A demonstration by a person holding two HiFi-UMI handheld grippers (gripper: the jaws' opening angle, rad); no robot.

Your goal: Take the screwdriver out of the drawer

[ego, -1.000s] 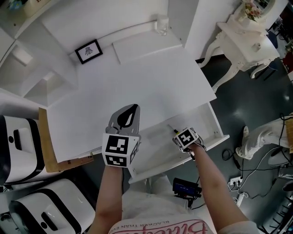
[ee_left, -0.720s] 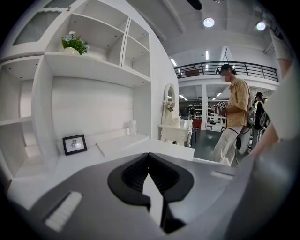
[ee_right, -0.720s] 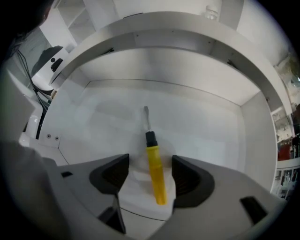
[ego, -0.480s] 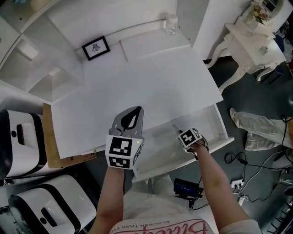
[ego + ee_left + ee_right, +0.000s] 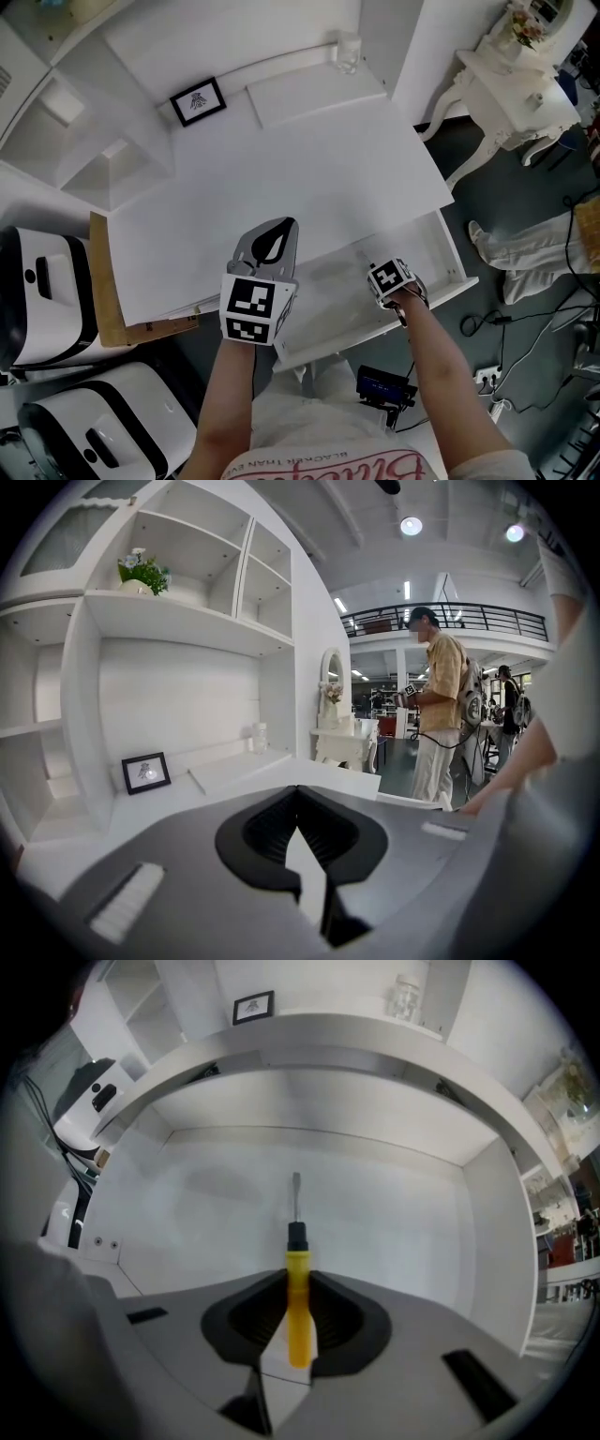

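Screwdriver [image 5: 298, 1326] lies in the open drawer [image 5: 403, 1232], yellow handle right btw the R gripper's jaws.

L to R: the L gripper [image 5: 298, 794] hovers over the front edge of the white desk top [image 5: 281, 169]. Its jaws are together at the tips w/ nothing btw them. Its marker cube [image 5: 251, 309] sits behind the jaws, toward the person's forearm. Well ahead of those jaws and off to their left, a small black picture frame [image 5: 198, 101] leans at the back of the desk. Further ahead and to their right stands a small glass jar [image 5: 348, 52]. Far beyond the jaws, in the L gripper view, a person [image 5: 436, 705] stands in the room.

Drawer is pulled out below the desk's front edge, to the right of the L jaws.

R gripper [image 5: 298, 1279] points down into the drawer, marker cube [image 5: 391, 281] on top. Its jaws are closing on the screwdriver's handle, and the tips already touch it on both sides. Black collar and metal shaft stick out past the jaw tips, toward the drawer's back wall. Butt end of the handle sits back inside the jaws' hollow.
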